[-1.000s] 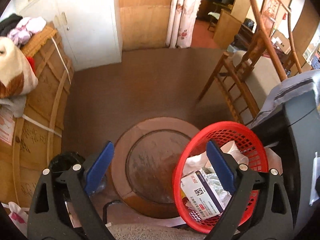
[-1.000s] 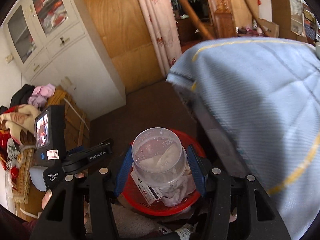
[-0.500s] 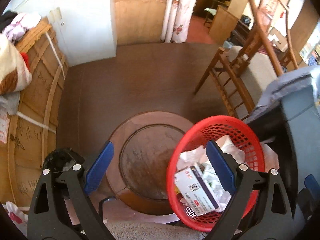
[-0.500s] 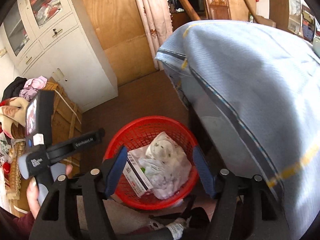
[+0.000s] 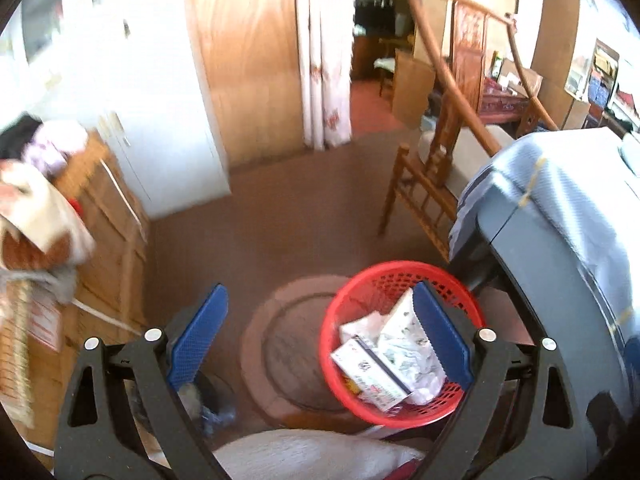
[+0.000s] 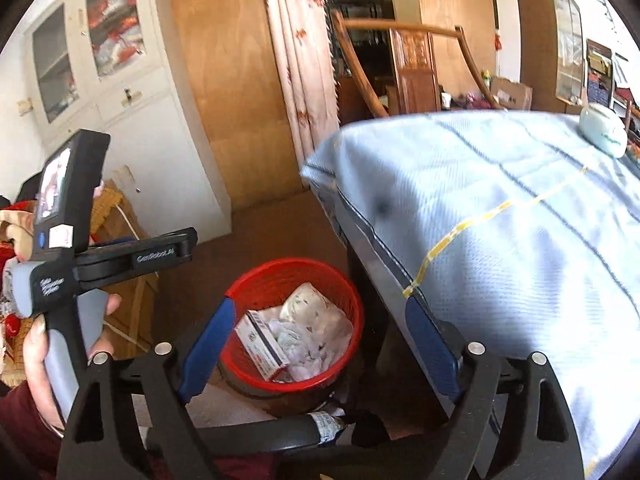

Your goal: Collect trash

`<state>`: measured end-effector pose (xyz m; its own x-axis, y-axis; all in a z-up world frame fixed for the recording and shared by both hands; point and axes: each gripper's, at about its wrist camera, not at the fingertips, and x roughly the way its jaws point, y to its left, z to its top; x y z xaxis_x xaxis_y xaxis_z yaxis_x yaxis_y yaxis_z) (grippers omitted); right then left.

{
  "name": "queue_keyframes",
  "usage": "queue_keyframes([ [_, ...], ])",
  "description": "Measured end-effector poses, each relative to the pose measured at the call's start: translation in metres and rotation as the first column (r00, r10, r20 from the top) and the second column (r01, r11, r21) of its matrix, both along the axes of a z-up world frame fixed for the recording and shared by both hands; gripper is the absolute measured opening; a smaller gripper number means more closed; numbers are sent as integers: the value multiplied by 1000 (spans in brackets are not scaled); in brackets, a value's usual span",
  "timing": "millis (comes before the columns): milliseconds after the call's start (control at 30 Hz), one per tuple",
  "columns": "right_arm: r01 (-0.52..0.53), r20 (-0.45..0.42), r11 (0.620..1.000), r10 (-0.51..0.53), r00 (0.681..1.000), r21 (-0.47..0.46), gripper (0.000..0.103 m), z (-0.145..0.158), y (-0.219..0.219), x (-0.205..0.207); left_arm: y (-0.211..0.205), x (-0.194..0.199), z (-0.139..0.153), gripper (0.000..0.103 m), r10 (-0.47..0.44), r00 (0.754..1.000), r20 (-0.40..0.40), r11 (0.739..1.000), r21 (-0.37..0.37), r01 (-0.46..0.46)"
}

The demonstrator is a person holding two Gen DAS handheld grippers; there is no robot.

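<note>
A red mesh trash basket stands on the brown floor beside the bed; it also shows in the right wrist view. It holds a white printed box, crumpled white wrappers and other trash. My left gripper is open and empty, high above the floor with its right finger over the basket. My right gripper is open and empty above the basket and the bed's edge. The left gripper body shows at the left of the right wrist view.
A bed with a blue-grey quilt fills the right. A wooden chair stands beyond the basket. A round floor mat lies left of the basket. A wooden crate with clothes and white cabinets are on the left.
A second ago my right gripper held a clear plastic cup over the basket; it has let it go, opened and lifted away. Both grippers have tilted upward, showing more of the room.
</note>
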<state>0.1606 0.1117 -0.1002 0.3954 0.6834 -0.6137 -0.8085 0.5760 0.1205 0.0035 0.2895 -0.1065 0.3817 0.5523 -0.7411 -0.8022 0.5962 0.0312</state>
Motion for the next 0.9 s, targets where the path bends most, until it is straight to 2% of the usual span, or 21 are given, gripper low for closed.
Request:
queue_keyframes([
  [133, -25, 5, 999, 24, 1000, 26, 89, 10, -5, -13, -27, -29, 20, 96, 29, 999, -25, 992, 123, -26],
  [200, -14, -7, 1000, 14, 1000, 27, 93, 10, -6, -17, -33, -43, 23, 96, 39, 999, -25, 989, 144, -35],
  [267, 8, -24, 1000, -8, 1000, 11, 94, 5, -4, -21, -31, -51, 20, 96, 37, 999, -11, 992, 121, -35],
  [400, 81, -49, 995, -84, 995, -60, 94, -12, 4, -31, -13, -51, 6, 96, 5, 1000, 20, 1000, 25, -6],
  [567, 123, -84, 974, -142, 986, -192, 94, -44, 25, -29, 3, -40, -18, 96, -8, 1000, -12, 1000, 8, 8],
  [733, 145, -90, 957, -172, 981, -250, 94, -59, 41, -15, 12, -27, -44, 96, -45, 998, -48, 999, -19, 44],
  [900, 111, -124, 953, -151, 981, -283, 94, -74, 51, -8, 15, -21, -61, 96, -56, 996, -72, 998, -42, 53],
])
